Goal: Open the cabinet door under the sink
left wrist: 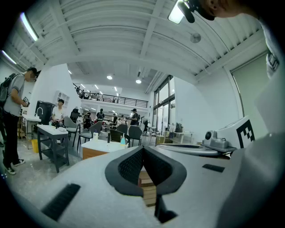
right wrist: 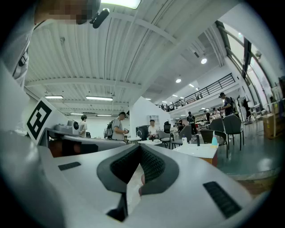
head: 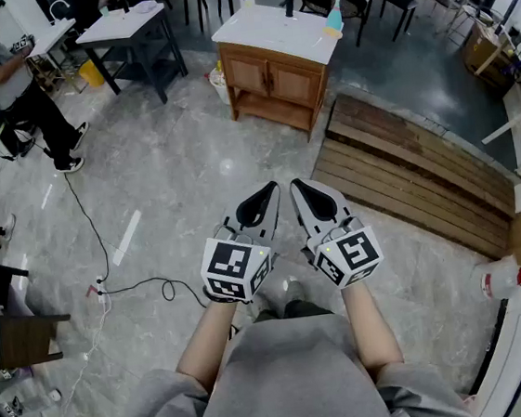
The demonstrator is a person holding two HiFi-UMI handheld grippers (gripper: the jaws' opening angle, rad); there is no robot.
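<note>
The wooden sink cabinet [head: 272, 78] with a white top stands far ahead across the floor. Its two doors [head: 269, 78] are closed. Both grippers are held close to the person's body, well short of the cabinet. My left gripper [head: 272, 190] is shut, jaws together with nothing between them. My right gripper [head: 296, 187] is beside it, also shut and empty. In the left gripper view the jaws' tips [left wrist: 143, 149] meet, with the cabinet [left wrist: 91, 152] small at the left. In the right gripper view the tips [right wrist: 139, 147] meet, with the cabinet [right wrist: 214, 159] at the right.
A slatted wooden platform [head: 415, 171] lies on the floor right of the cabinet. A black table [head: 128, 31] and a standing person [head: 18, 86] are at the far left. A cable [head: 129, 288] runs over the floor on the left. A blue bottle [head: 333, 20] stands on the countertop.
</note>
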